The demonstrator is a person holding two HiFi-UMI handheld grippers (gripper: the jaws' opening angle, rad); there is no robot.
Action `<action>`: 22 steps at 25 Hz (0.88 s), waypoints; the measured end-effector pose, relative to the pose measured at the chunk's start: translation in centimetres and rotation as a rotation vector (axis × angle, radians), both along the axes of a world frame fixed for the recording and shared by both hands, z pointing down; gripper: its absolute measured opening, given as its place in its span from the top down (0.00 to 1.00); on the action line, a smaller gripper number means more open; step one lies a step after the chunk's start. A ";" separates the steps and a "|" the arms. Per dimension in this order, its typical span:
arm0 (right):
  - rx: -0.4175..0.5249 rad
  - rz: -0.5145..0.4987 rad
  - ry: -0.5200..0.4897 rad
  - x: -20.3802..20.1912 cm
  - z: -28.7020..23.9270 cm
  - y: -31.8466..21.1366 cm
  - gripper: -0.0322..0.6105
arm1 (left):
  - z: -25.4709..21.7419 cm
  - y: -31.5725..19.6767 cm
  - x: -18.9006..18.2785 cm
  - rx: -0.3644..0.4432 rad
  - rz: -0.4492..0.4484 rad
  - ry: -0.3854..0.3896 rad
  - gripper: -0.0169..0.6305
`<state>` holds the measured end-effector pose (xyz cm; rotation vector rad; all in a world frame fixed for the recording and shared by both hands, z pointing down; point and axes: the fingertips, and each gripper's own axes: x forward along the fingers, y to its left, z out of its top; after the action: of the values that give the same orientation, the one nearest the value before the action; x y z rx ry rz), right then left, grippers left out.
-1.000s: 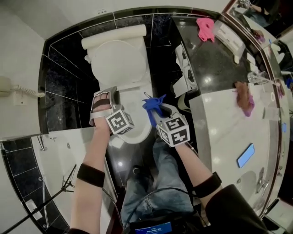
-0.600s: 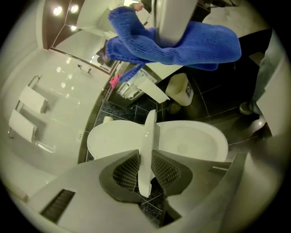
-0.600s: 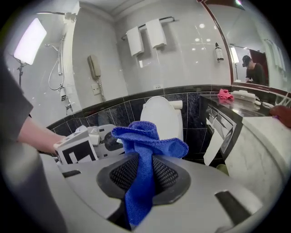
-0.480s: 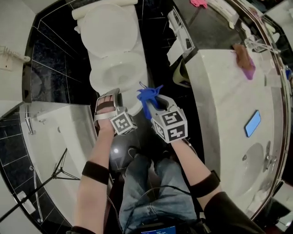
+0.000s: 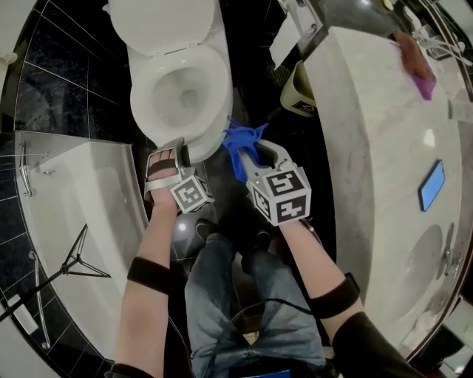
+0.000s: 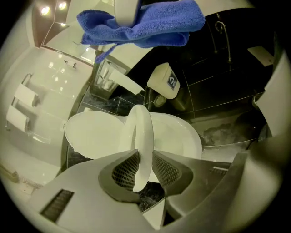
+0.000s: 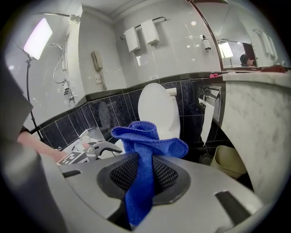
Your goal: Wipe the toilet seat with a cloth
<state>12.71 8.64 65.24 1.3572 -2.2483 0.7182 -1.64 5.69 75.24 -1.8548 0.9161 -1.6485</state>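
Note:
The white toilet stands with its lid (image 5: 162, 22) up and the bowl showing inside the toilet seat (image 5: 216, 103). My left gripper (image 5: 177, 150) is at the seat's front rim. In the left gripper view the thin white seat rim (image 6: 143, 136) stands edge-on between the jaws and touches both pads while the jaws are opening. My right gripper (image 5: 247, 151) is just right of the bowl's front, shut on a bunched blue cloth (image 5: 238, 140). In the right gripper view the cloth (image 7: 145, 141) rises from between the pads, with the lid (image 7: 157, 107) behind.
A cream waste bin (image 5: 299, 92) sits on the dark floor between toilet and marble counter (image 5: 377, 148). A blue phone (image 5: 432, 184) and a pink cloth (image 5: 417, 63) lie on the counter. A bathtub (image 5: 81, 192) and tripod (image 5: 66, 266) are at left; the person's legs (image 5: 222, 295) are below.
The head view has tipped, so the toilet sits higher in it. The left gripper has come from over the bowl to its front rim. The right gripper still holds the cloth.

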 end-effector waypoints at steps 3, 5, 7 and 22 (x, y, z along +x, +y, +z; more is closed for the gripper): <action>-0.013 -0.003 -0.002 -0.1 1.9 0.8 0.78 | 2.6 0.4 -0.5 0.003 0.005 -0.030 0.82; -0.021 -0.008 -0.004 -0.3 3.0 1.1 0.78 | 4.1 0.7 -0.6 -0.012 0.005 -0.041 0.82; -0.025 -0.015 -0.003 -0.4 3.8 1.2 0.78 | 5.8 1.0 -1.0 -0.021 0.012 -0.078 0.81; -0.033 -0.019 0.019 0.0 4.9 0.0 0.78 | 8.5 3.0 0.5 -0.070 0.021 0.028 0.97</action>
<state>12.70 8.63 70.15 1.3201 -2.2213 0.7298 -1.17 8.72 83.70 -1.9317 0.8573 -1.6657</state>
